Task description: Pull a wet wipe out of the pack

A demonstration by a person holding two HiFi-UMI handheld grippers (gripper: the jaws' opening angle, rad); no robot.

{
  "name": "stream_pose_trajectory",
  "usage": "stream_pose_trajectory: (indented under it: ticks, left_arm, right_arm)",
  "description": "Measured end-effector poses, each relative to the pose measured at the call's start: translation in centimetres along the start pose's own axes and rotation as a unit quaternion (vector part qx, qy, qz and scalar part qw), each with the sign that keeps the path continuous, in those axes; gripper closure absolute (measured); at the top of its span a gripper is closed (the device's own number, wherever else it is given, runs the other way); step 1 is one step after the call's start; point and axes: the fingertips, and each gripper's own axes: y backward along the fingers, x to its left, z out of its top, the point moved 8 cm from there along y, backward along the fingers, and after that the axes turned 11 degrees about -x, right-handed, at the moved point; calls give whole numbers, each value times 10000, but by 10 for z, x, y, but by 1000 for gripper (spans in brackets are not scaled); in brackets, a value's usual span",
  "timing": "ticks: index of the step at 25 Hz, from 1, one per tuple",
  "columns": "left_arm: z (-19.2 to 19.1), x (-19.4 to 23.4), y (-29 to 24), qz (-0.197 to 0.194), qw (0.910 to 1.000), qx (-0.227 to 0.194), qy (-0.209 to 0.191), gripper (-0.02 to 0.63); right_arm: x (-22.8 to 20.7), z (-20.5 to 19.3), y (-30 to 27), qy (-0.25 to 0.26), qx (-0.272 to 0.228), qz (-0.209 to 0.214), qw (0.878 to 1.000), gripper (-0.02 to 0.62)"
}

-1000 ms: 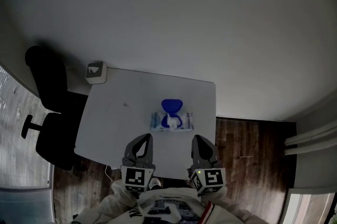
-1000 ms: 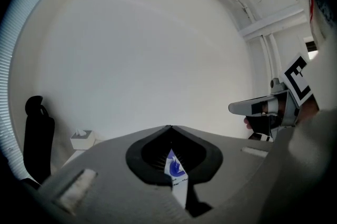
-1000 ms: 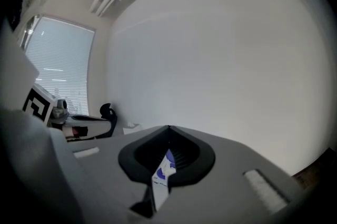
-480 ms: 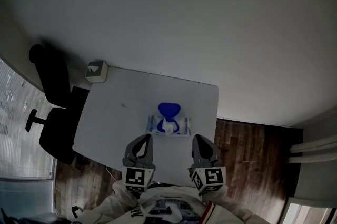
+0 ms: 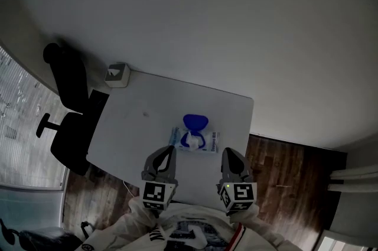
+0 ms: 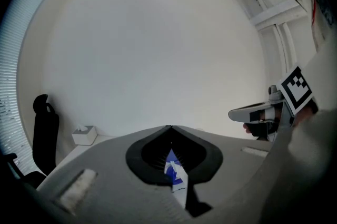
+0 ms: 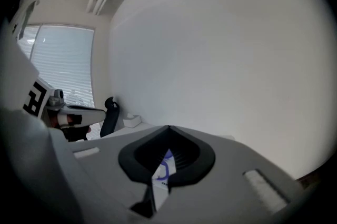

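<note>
Wet-wipe pack [image 5: 196,137] lies on the white table [image 5: 136,126], blue lid flipped open, print too small to read. My left gripper [image 5: 170,149] and right gripper [image 5: 228,152] hover just before the pack. Left gripper view: my jaws meet, empty. Right gripper view: likewise together, holding nothing.

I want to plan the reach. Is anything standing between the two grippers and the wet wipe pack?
Nothing visible does. Only bare table lies between the left gripper, the right gripper and the wet wipe pack. The tissue box stands apart at the far left corner.
</note>
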Motion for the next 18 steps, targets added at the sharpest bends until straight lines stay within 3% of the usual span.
stream_pose_trajectory:
  ticks: [13,18]
  left_arm:
    - [-20,23,-14,-160,9995,216,139,606]
    - [-30,30,-14,-234,9988,350,253,606]
  right_arm:
    - [25,-16,-20,218,549,134,9982,589]
    - [34,-29,-30,292,882,236,9954,553]
